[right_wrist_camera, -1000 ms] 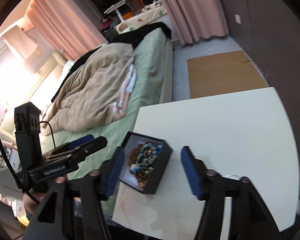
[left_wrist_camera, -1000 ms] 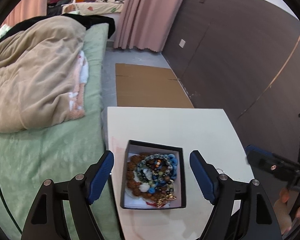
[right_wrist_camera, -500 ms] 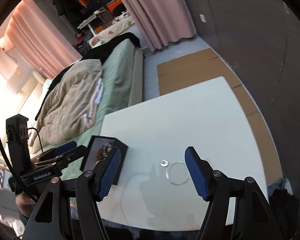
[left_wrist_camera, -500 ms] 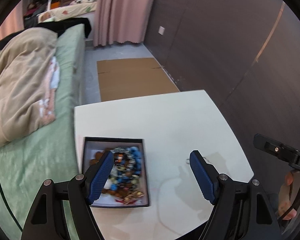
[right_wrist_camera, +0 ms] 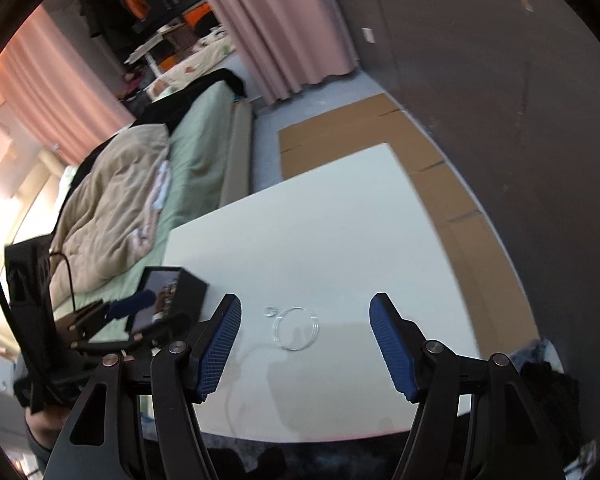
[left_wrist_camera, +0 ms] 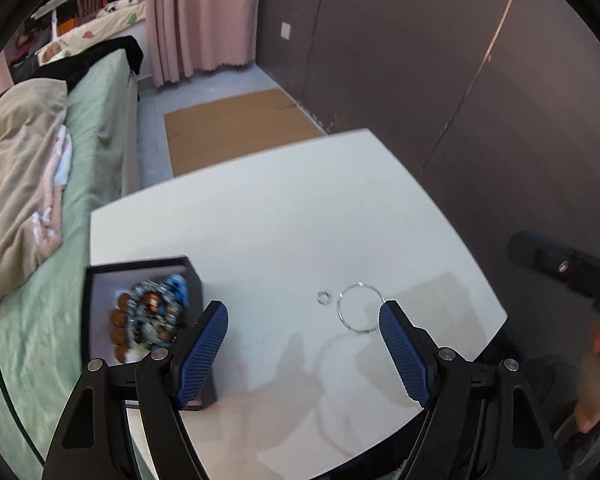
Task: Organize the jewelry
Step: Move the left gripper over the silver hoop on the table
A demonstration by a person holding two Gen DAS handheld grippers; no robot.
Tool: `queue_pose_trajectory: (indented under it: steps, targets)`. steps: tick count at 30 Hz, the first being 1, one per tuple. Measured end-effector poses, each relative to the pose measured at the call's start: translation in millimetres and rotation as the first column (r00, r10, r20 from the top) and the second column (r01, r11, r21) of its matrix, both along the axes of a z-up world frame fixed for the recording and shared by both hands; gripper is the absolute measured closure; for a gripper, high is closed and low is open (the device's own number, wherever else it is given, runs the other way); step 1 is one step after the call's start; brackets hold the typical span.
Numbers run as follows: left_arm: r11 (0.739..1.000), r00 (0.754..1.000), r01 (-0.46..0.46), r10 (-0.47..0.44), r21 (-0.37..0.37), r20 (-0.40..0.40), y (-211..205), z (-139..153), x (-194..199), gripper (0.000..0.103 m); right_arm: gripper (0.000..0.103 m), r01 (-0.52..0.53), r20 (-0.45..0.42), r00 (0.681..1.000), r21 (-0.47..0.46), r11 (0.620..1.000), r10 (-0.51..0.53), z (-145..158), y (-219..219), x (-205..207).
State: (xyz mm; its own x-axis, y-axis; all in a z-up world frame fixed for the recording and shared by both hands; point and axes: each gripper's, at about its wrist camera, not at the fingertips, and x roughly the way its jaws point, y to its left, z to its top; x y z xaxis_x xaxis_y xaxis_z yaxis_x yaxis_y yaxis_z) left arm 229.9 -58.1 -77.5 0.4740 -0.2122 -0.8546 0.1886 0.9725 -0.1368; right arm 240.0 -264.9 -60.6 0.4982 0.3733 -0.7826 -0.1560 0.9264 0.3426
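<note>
A black jewelry box point(left_wrist_camera: 100, 280) full of bead bracelets point(left_wrist_camera: 152, 316) sits at the left edge of the white table point(left_wrist_camera: 284, 220). A thin silver bangle point(left_wrist_camera: 360, 313) and a small silver ring point(left_wrist_camera: 323, 297) lie on the table to its right. My left gripper point(left_wrist_camera: 304, 344) is open and empty, just short of the bangle. My right gripper point(right_wrist_camera: 306, 336) is open and empty above the bangle point(right_wrist_camera: 296, 327) and ring point(right_wrist_camera: 269, 312). The box point(right_wrist_camera: 180, 292) shows at its left, with the left gripper point(right_wrist_camera: 116, 312) in front of it.
A bed with a green sheet point(left_wrist_camera: 100, 120) and a beige blanket point(left_wrist_camera: 16, 184) runs along the table's left side. Flat cardboard point(left_wrist_camera: 236, 128) lies on the floor beyond the table. A dark wall point(left_wrist_camera: 460, 80) stands to the right.
Both grippers have swung right, away from the box and towards the bangle and ring. The bangle now lies between the right gripper's fingers in its view. Both stay open.
</note>
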Motion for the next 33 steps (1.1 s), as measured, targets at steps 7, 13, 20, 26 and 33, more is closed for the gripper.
queue_pose_trajectory:
  steps: [7, 13, 20, 26, 33]
  targets:
    - [0.999, 0.997, -0.033, 0.035, 0.028, -0.069, -23, -22, 9, 0.026, 0.036, 0.053, -0.051, 0.997, 0.037, 0.998, -0.051, -16, -33, -8]
    - [0.994, 0.985, -0.083, 0.093, 0.076, -0.144, -37, -46, 19, 0.04, 0.036, 0.098, -0.079, 0.993, 0.071, 0.993, -0.092, -24, -54, -10]
    - [0.984, 0.974, -0.111, 0.136, 0.141, -0.181, -54, -64, 23, 0.042, 0.036, 0.103, -0.091, 0.991, 0.073, 0.992, -0.096, -30, -60, -15]
    - [0.977, 0.973, -0.109, 0.143, 0.186, -0.184, -66, -76, 25, 0.045, 0.036, 0.105, -0.092, 0.991, 0.069, 0.992, -0.098, -31, -61, -16]
    - [0.981, 0.966, -0.09, 0.128, 0.172, -0.225, -70, -88, 19, 0.051, 0.036, 0.113, -0.105, 0.989, 0.064, 0.992, -0.106, -35, -62, -18]
